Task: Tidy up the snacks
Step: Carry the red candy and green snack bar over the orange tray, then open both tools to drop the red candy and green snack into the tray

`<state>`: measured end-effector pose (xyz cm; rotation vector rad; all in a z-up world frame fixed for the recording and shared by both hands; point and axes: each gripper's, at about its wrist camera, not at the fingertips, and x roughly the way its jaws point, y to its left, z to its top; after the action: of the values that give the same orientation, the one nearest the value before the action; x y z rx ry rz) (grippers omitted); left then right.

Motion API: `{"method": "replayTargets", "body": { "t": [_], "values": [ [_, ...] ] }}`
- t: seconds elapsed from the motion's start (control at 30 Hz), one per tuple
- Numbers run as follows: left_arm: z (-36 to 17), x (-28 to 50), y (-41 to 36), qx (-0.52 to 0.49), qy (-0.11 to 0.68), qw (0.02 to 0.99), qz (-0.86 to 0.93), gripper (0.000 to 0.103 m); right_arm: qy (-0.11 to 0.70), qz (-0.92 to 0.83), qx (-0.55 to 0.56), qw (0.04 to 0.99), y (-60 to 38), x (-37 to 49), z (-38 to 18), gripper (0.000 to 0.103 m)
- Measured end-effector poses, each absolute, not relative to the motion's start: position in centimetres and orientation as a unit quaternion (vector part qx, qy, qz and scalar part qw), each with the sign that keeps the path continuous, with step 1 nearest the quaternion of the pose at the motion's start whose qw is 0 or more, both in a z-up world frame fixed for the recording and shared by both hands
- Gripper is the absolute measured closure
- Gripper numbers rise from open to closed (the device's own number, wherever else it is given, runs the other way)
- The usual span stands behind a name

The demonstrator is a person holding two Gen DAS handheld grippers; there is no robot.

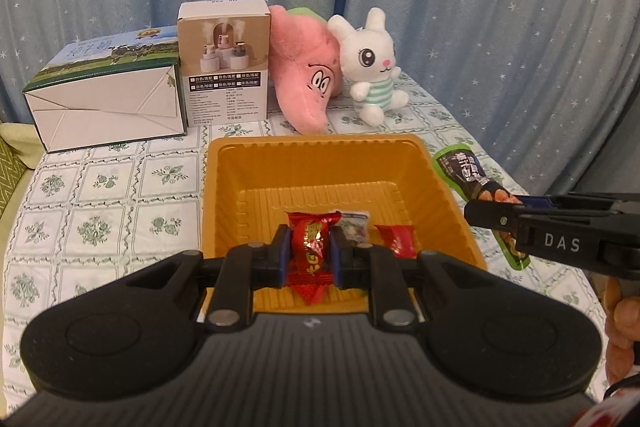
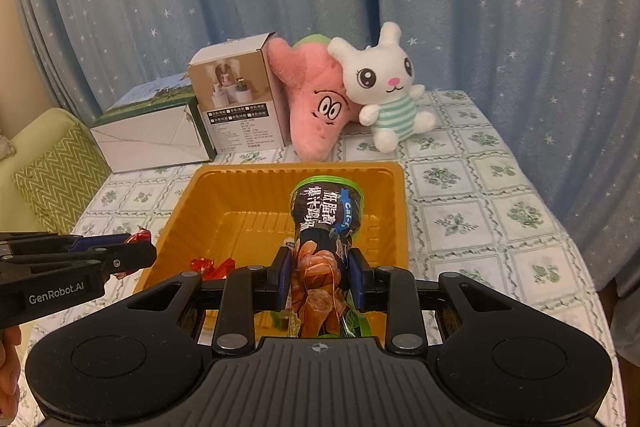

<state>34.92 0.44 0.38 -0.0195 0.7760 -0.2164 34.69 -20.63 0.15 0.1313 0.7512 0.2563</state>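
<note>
1. While both snacks hang over the orange tray (image 1: 224, 187), the red candy (image 1: 311, 247) sits pinched between the blue pads of the left gripper (image 1: 310, 251), its long axis running straight along the fingers, one twisted end pointing at the tray floor and the other back toward the camera.
2. The tray lies directly ahead of and below that gripper — the candy is already inside the near rim's outline, so the drop looks short and nearly straight down.
3. Below it, a second red candy (image 1: 396, 241) and a small pale wrapper (image 1: 354, 223) rest on the tray floor, just to the right of the held one.
4. The right gripper (image 2: 320, 275) is clamped on the green-and-black snack pouch (image 2: 324, 223), held near its lower, orange-printed end; the pouch's long axis also runs along the fingers, its green top reaching out over the tray's middle.
5. From the left wrist view the pouch crosses the tray's right rim at a slant, so the right hand seems to come in from the side — it has the longer object and needs the open right half.
6. Beyond the tray stand a white rabbit plush (image 2: 384, 87), a pink plush (image 2: 316, 107) and two boxes (image 1: 160, 83) on the patterned tablecloth (image 1: 100, 195), well apart from either gripper.
</note>
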Motion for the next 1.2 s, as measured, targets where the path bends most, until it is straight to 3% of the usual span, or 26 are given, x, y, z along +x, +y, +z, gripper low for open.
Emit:
{"method": "replayTargets", "body": {
  "t": [0.7,0.77,0.8,0.83,0.93,1.2],
  "values": [
    [-3.2,41.6,0.7,-0.016,0.411,0.905,-0.107,0.084,0.399,0.122,0.086,0.905,-20.9,39.4,-3.1,0.073],
    [-3.3,42.0,0.7,-0.024,0.407,0.906,-0.109,0.077,0.400,0.123,0.089,0.904,-20.9,39.5,-3.3,0.073],
    [-3.3,42.1,0.8,-0.027,0.408,0.906,-0.108,0.064,0.401,0.122,0.091,0.903,-20.9,39.5,-3.4,0.073],
    [-3.2,42.2,0.8,-0.026,0.407,0.907,-0.106,0.058,0.401,0.123,0.093,0.903,-21.0,39.5,-3.4,0.073],
    [-2.9,41.7,1.1,-0.018,0.403,0.909,-0.104,0.058,0.400,0.124,0.094,0.903,-21.1,39.4,-3.3,0.073],
    [-2.8,39.2,2.2,-0.016,0.397,0.913,-0.093,0.042,0.398,0.126,0.107,0.902,-21.1,39.9,-3.2,0.073]
  ]
}}
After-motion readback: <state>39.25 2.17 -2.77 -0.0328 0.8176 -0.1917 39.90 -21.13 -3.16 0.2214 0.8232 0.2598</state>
